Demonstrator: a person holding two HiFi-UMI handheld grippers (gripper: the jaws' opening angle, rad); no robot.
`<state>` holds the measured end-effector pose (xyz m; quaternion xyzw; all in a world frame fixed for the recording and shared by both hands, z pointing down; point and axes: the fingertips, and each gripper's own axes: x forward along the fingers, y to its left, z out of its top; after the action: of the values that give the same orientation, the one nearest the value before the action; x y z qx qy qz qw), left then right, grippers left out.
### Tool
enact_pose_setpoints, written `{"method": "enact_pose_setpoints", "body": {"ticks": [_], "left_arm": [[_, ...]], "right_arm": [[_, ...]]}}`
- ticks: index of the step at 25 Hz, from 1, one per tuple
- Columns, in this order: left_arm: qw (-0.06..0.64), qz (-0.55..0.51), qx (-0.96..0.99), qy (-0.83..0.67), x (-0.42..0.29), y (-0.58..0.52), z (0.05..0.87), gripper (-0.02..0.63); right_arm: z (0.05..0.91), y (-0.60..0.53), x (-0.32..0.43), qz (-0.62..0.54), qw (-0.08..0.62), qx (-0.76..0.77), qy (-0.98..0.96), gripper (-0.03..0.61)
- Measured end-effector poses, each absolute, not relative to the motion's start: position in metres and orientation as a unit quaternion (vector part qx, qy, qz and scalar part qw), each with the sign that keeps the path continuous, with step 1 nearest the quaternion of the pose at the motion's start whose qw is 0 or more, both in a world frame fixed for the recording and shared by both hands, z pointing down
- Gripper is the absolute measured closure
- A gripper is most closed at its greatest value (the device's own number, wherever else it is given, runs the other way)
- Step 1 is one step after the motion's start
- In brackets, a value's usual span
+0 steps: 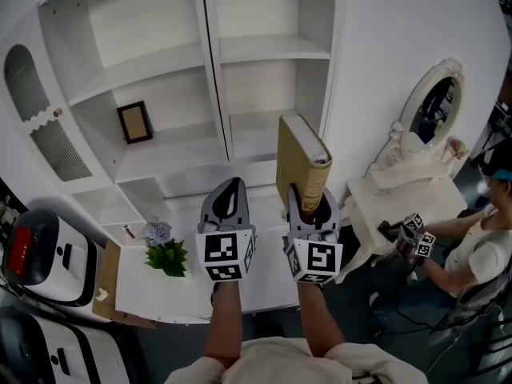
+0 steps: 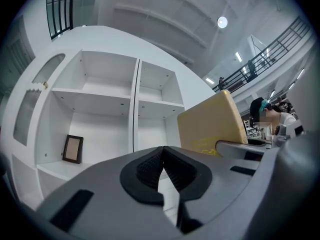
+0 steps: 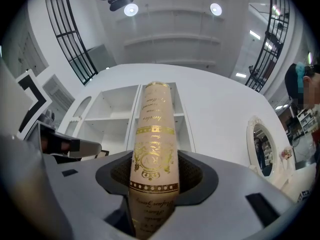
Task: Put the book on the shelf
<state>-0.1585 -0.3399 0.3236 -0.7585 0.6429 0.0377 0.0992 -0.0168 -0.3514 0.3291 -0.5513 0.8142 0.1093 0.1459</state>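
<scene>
A thick tan book (image 1: 302, 160) with a gold-printed spine (image 3: 154, 149) stands upright in my right gripper (image 1: 311, 214), whose jaws are shut on its lower end. It is held up in front of the white shelf unit (image 1: 210, 94), level with the right-hand bay. From the left gripper view the book (image 2: 212, 126) shows as a tan slab at the right. My left gripper (image 1: 226, 208) hovers beside it to the left, its pads (image 2: 150, 169) closed together with nothing between them.
A small dark picture frame (image 1: 134, 122) leans in the left bay of the shelf. A potted green plant (image 1: 165, 252) sits on the white counter (image 1: 184, 290). At the right stands a white dressing table with an oval mirror (image 1: 433, 107), and a seated person (image 1: 478, 242) holds other grippers.
</scene>
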Motion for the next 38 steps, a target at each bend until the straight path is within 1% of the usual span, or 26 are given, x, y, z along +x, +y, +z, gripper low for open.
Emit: {"method": "enact_pose_setpoints", "body": {"ticks": [4,7,11,15,19,23,31,38], "left_arm": [[0.096,0.041,-0.764,0.637,-0.147,-0.342,0.323,0.597],[0.094,0.039,-0.767,0.633,-0.139,-0.341,0.323,0.597],[0.093,0.039,-0.771,0.629,-0.129,-0.341,0.321,0.597],[0.098,0.048,-0.772,0.626,-0.118,-0.339,0.313,0.597],[0.099,0.052,-0.779,0.617,-0.106,-0.339,0.308,0.597],[0.097,0.050,-0.785,0.610,-0.096,-0.339,0.310,0.597],[0.109,0.046,-0.792,0.599,-0.084,-0.337,0.301,0.597],[0.121,0.039,-0.798,0.589,-0.076,-0.328,0.298,0.597]], "right_arm": [[0.325,-0.364,-0.013,0.093,0.149,-0.540,0.823,0.344],[0.307,-0.366,-0.009,0.109,0.143,-0.533,0.827,0.344],[0.255,-0.368,0.000,0.140,0.158,-0.518,0.829,0.344],[0.196,-0.375,0.016,0.171,0.193,-0.526,0.811,0.344],[0.151,-0.386,0.025,0.179,0.213,-0.537,0.796,0.344],[0.125,-0.395,0.029,0.174,0.215,-0.535,0.799,0.344],[0.100,-0.404,0.028,0.176,0.201,-0.539,0.799,0.344],[0.045,-0.409,0.034,0.198,0.219,-0.536,0.791,0.344]]}}
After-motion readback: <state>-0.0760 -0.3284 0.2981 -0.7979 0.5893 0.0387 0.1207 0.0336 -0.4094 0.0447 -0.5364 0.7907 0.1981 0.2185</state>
